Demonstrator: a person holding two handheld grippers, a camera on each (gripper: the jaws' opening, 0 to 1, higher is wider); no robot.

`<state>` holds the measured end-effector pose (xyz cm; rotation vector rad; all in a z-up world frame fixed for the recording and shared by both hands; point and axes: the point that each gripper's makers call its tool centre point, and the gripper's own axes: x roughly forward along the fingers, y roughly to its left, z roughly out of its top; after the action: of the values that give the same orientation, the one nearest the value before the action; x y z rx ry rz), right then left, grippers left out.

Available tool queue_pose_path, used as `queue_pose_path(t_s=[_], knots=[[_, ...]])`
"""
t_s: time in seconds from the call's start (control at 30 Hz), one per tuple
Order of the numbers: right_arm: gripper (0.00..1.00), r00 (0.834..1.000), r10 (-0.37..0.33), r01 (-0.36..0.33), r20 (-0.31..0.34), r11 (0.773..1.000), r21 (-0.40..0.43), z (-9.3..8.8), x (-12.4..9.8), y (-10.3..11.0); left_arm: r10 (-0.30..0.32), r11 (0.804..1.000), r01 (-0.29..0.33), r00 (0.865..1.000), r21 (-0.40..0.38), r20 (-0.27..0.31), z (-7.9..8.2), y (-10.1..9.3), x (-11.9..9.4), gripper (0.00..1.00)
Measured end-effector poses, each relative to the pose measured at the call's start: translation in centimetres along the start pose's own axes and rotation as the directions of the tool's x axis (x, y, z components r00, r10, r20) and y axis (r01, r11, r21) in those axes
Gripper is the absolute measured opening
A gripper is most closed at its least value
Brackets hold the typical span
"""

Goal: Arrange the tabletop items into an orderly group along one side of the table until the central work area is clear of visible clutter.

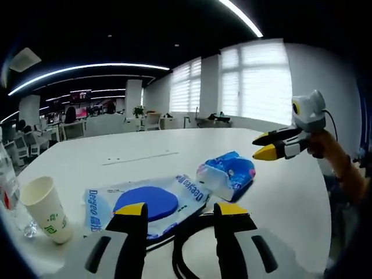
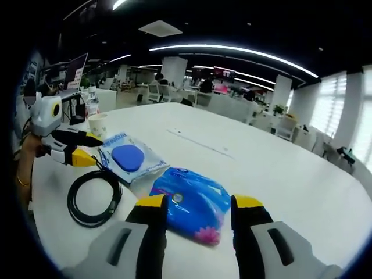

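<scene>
Open-plan office, white table (image 2: 279,174). Right gripper (image 2: 198,210) open, empty, just short of blue tissue pack (image 2: 195,203); left gripper (image 1: 181,216) open over black cable coil (image 2: 93,197). Beyond: blue-disc packet (image 1: 145,202), paper cup (image 1: 46,214), water bottle (image 2: 92,102). Apparently nothing grouped yet.
</scene>
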<state>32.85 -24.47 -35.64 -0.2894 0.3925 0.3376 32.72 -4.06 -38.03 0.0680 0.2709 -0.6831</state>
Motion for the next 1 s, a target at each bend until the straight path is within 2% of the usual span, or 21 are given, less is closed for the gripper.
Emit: queue_pose_path(t_s=[0.17, 0.3, 0.57, 0.9, 1.0], knots=[[0.42, 1.0, -0.01, 0.01, -0.007, 1.0, 0.0, -0.4, -0.4, -0.6, 0.022, 0.999, -0.021, 1.0, 0.047, -0.009, 0.1, -0.2, 0.8, 0.44], [0.42, 1.0, -0.016, 0.016, -0.015, 1.0, 0.011, -1.0, -0.5, -1.1, -0.008, 1.0, 0.008, 1.0, 0.018, -0.005, 0.3, -1.1, 1.5, 0.44], [0.41, 0.999, -0.018, 0.02, -0.036, 0.998, 0.055, -2.7, -0.5, -2.1, -0.048, 0.999, 0.048, 0.999, 0.018, 0.003, 1.1, -3.3, 3.1, 0.42], [0.39, 0.999, -0.015, 0.02, -0.043, 0.994, 0.109, -4.1, 0.0, -2.6, -0.088, 0.994, 0.091, 0.995, 0.06, -0.048, 0.5, -5.9, 5.1, 0.4], [0.38, 0.999, -0.005, 0.01, -0.043, 0.991, 0.13, -4.5, 0.3, -2.4, -0.094, 0.993, 0.097, 0.994, 0.063, -0.046, 0.7, -6.5, 5.6, 0.39]])
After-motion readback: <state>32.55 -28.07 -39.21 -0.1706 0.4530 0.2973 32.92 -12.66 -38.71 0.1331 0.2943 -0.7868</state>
